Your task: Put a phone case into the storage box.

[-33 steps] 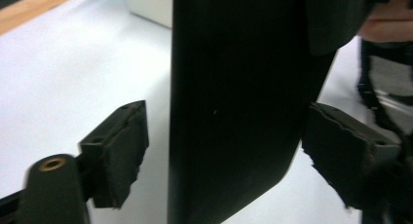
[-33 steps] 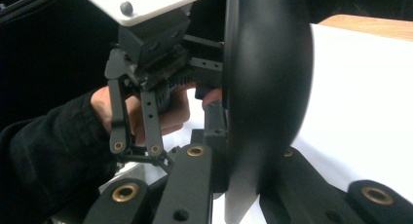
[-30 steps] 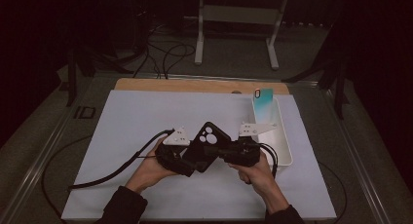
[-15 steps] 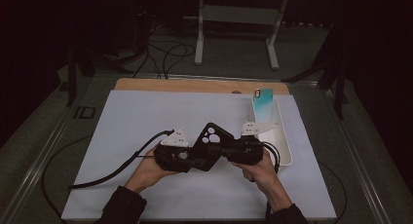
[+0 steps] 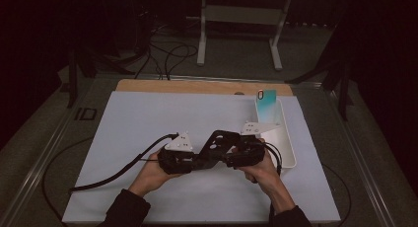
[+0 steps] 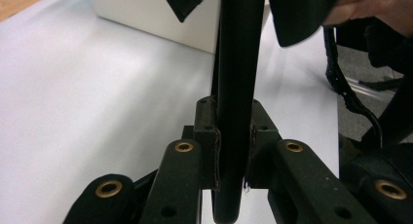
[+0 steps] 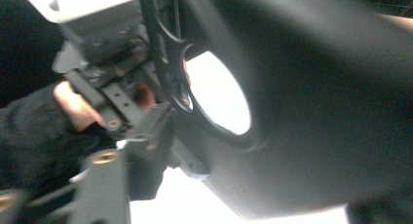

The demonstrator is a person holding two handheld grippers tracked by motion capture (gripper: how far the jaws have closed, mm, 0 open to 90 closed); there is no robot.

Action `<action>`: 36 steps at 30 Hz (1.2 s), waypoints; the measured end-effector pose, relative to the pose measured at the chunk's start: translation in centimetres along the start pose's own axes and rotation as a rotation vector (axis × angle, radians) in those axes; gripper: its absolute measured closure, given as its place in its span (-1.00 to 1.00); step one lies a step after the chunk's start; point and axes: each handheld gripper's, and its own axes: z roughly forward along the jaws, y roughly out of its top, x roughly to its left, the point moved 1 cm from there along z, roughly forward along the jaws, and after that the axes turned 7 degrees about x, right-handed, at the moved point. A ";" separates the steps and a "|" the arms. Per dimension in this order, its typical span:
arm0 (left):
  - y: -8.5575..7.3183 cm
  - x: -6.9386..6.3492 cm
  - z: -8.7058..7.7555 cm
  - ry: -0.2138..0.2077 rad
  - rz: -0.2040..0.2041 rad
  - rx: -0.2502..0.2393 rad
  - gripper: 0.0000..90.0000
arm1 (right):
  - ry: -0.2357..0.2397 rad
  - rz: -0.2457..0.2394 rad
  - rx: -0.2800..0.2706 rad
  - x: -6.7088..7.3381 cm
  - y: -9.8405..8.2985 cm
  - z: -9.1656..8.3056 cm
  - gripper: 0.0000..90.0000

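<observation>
Hand-over step: left gripper (image 6: 233, 177), jaws just closing, clamps the black plastic phone case (image 5: 217, 143); right gripper (image 5: 235, 155), at three o'clock, just opening, stands apart. Next: withdraw right.

- White mat (image 5: 148, 118): bare to the left and far side of both hands; free passage.
- White tray (image 5: 288, 148): just right of the right hand-held gripper (image 5: 241, 155), blocking rightward travel.
- Teal phone (image 5: 267, 104): stands upright at the tray's far end.
</observation>
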 end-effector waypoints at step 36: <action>-0.1 0.1 0.4 0.205 -0.107 -0.050 0.78 | -0.197 0.199 -0.255 0.4 1.3 -1.1 -0.71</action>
